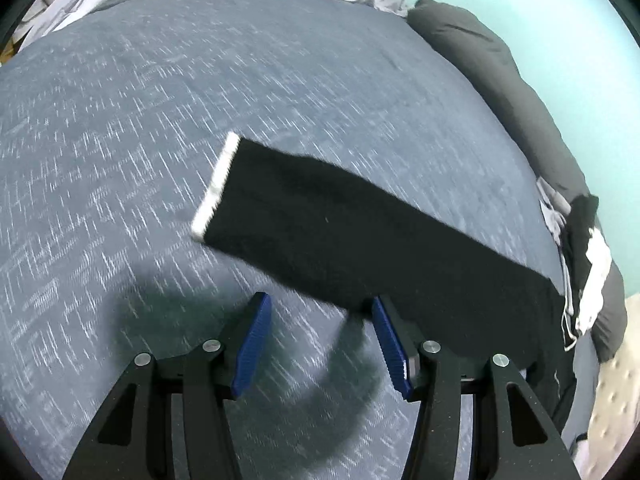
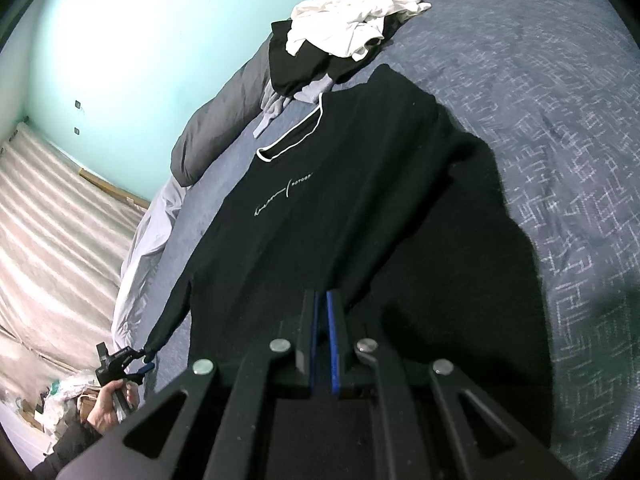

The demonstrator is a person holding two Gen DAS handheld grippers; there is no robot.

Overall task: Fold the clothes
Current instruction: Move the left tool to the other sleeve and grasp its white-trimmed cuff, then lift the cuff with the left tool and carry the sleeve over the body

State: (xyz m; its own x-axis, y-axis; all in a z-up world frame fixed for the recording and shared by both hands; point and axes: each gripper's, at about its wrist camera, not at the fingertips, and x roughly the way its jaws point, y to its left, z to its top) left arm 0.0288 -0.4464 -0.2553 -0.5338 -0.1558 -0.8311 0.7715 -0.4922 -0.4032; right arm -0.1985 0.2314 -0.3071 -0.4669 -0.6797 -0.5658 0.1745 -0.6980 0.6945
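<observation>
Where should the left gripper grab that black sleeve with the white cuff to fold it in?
Probably a corner of the white cuff: it is the straight free end of the long black sleeve stretched over the blue patterned bedspread. Bring the open left gripper in from the bedspread side beyond it.

Small white lettering on black T-shirt (image 2: 340, 208), beyond the fingers: illegible. Blue patterned bedspread (image 1: 160, 140) under fingers: motion-blurred.
</observation>
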